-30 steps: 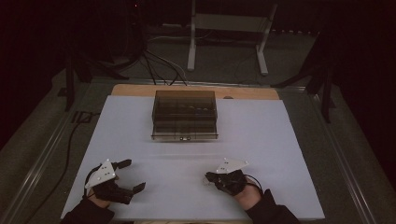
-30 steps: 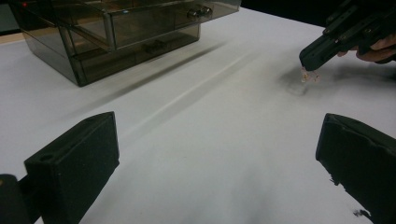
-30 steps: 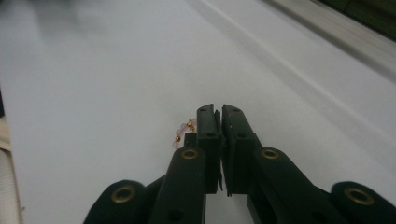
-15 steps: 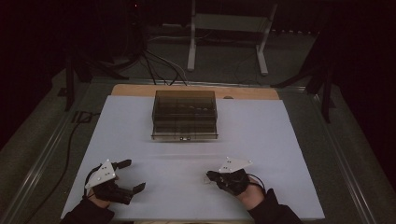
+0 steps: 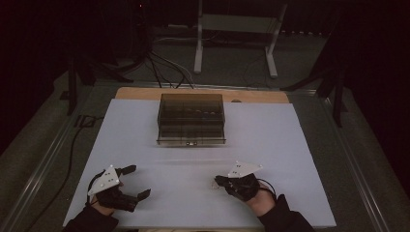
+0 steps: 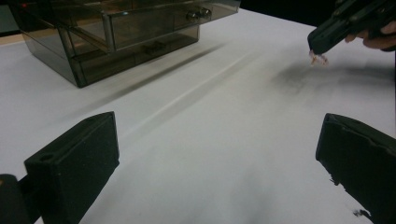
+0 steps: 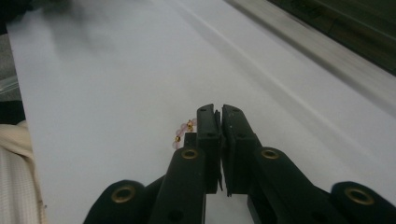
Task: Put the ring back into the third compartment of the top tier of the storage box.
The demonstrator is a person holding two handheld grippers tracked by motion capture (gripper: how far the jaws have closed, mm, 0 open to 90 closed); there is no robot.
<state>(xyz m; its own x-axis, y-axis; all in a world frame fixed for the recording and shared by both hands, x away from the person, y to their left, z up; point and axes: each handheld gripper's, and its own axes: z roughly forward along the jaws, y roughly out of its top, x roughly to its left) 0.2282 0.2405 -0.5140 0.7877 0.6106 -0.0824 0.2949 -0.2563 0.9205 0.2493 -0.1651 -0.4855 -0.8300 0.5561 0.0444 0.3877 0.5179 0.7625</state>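
Two grippers low over white table (image 5: 290,145); left gripper (image 5: 131,182) spread wide; right gripper (image 7: 219,122) clenched on pink bead string (image 7: 183,132).

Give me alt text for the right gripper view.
The right claw is shut on a string of pink and gold beads, which pokes out beside its black jaws. Beneath it lies the white table.

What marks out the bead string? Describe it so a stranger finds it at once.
Start at the white table and go to its near edge, right of centre, where the right tongs are shut. A short string of pale pink and gold beads hangs at their tip. It is the one small coloured thing there, unlike the big smoky drawer box far behind.
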